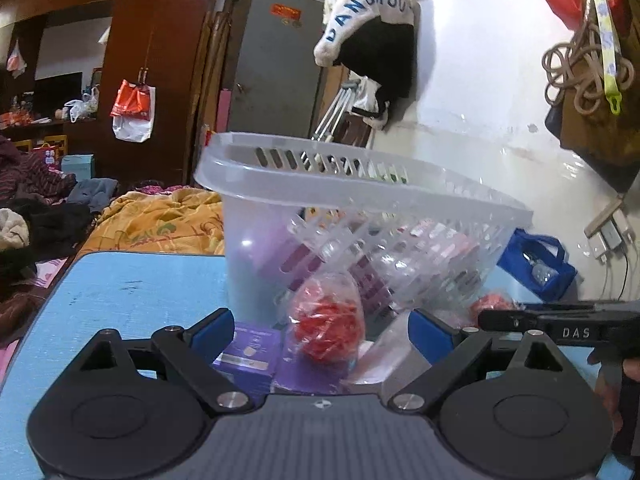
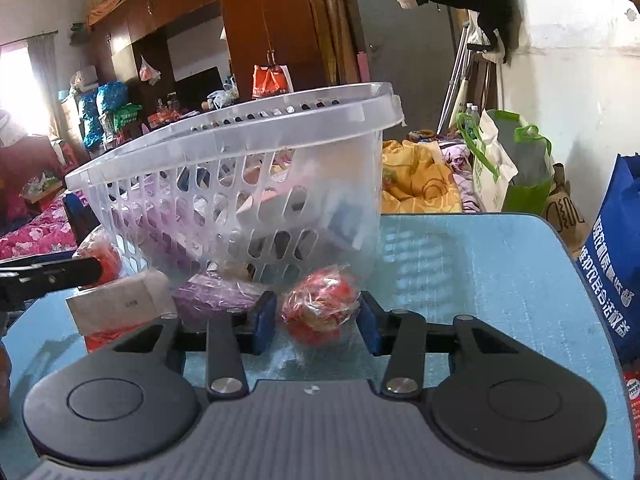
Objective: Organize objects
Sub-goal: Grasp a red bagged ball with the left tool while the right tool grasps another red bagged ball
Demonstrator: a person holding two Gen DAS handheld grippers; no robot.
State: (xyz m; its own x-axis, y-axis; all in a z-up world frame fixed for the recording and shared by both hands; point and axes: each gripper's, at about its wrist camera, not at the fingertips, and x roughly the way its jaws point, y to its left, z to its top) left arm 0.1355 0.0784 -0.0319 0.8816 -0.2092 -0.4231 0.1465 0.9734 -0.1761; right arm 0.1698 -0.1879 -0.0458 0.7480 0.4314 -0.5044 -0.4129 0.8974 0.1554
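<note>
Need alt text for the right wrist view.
The right claw brackets a clear bag of red items on a blue table, pads at its sides. Behind it stands a translucent slotted basket; a purple packet and a pale box lie left.

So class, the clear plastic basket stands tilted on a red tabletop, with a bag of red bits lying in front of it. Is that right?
Not quite: the tabletop is light blue, not red, as the right wrist view shows. The rest holds: the clear basket stands tilted, and the bag of red bits lies in front of it.
</note>
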